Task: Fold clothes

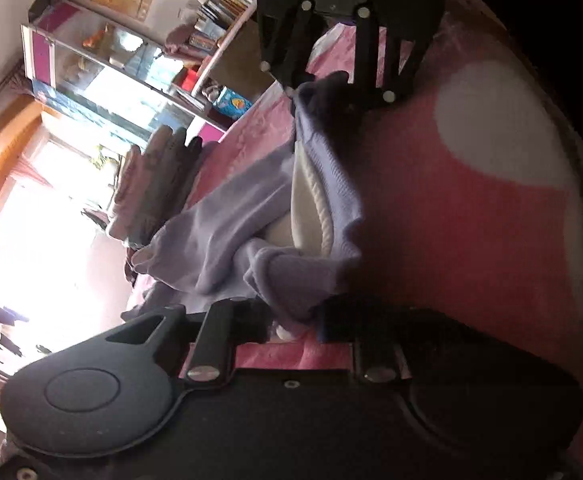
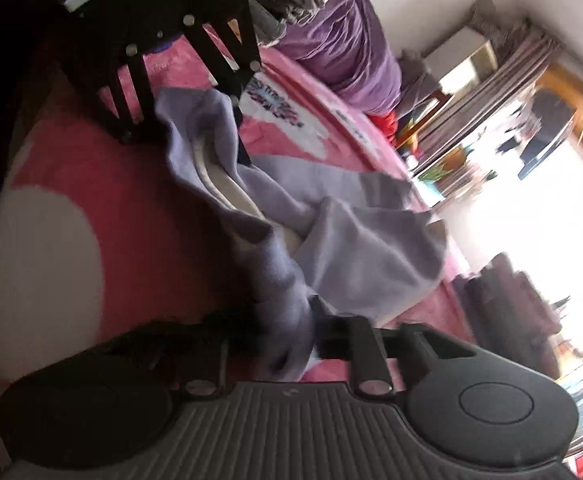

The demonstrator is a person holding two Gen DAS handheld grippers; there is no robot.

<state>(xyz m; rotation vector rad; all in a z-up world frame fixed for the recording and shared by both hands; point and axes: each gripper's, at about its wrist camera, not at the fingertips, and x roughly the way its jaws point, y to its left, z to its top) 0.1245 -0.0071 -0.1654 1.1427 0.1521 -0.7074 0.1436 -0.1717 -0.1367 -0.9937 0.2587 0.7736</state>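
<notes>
1. Left claw [image 1: 295,320]: its jaws are closed on a bunched corner of the lilac garment [image 1: 251,208]. The cloth runs straight ahead of it toward the other claw, so the edge between them looks held up and stretched, probably to square it for a fold.
2. The garment hangs between the two claws and drapes onto the pink blanket [image 1: 451,216] below and to the side. It is soft, fleecy knit with a cream lining and a white cord showing in the open fold.
3. Right claw [image 2: 291,344]: also clamped on a gathered corner of the same garment, with the left one gripping the far end ahead of it.
4. The blanket is plush, pink with big white patches. A heap of purple bedding [image 2: 343,52] lies well beyond.
</notes>
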